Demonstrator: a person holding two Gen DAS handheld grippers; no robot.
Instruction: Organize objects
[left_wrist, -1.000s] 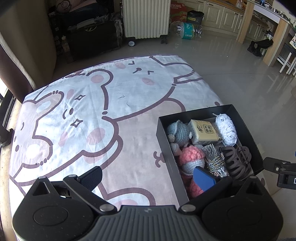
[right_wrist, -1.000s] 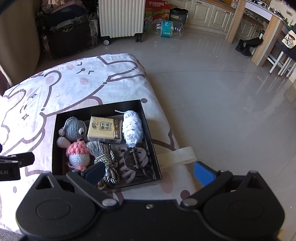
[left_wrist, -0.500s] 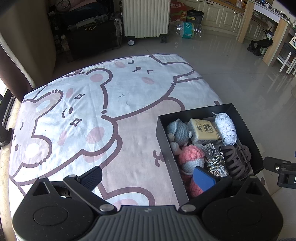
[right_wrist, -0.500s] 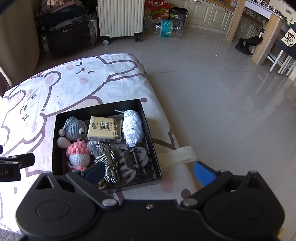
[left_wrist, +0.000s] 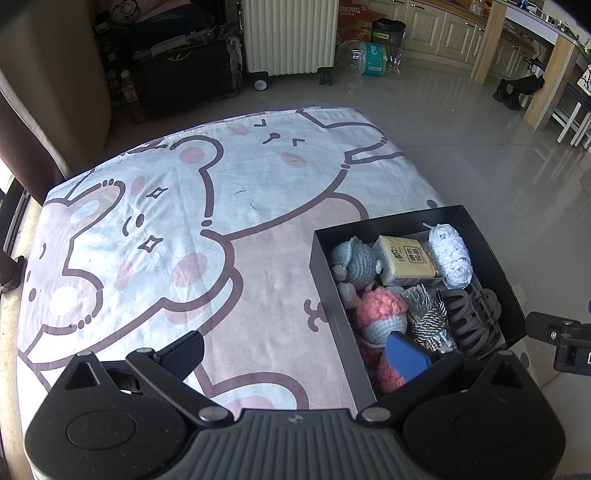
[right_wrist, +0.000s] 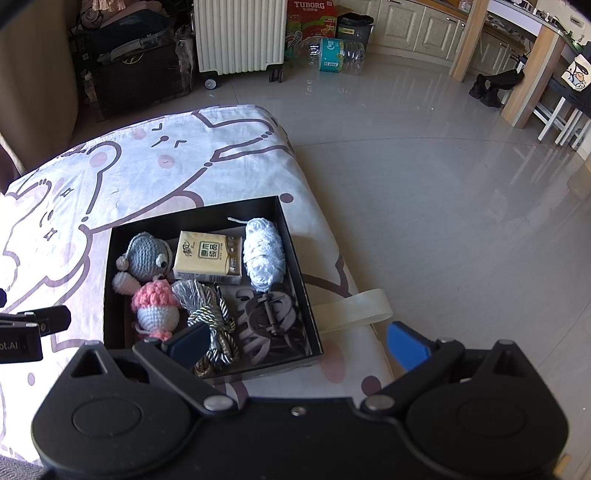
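Observation:
A black open box (right_wrist: 288, 236) (left_wrist: 325, 280) sits at the right edge of a cartoon-print sheet (left_wrist: 184, 221). It holds a grey crochet toy (right_wrist: 146, 254), a pink crochet toy (right_wrist: 157, 306), a tissue pack (right_wrist: 208, 256), a white yarn skein (right_wrist: 264, 253), a striped cord bundle (right_wrist: 212, 317) and a dark hair claw (right_wrist: 267, 317). My left gripper (left_wrist: 295, 354) is open and empty above the sheet and the box's near left corner. My right gripper (right_wrist: 297, 341) is open and empty above the box's near right corner.
A pale strap (right_wrist: 354, 306) hangs off the bed edge right of the box. Shiny tiled floor (right_wrist: 443, 184) lies to the right. A white radiator on wheels (right_wrist: 240, 37), dark luggage (right_wrist: 136, 70), a water-bottle pack (right_wrist: 332, 53) and table legs (right_wrist: 532, 74) stand at the back.

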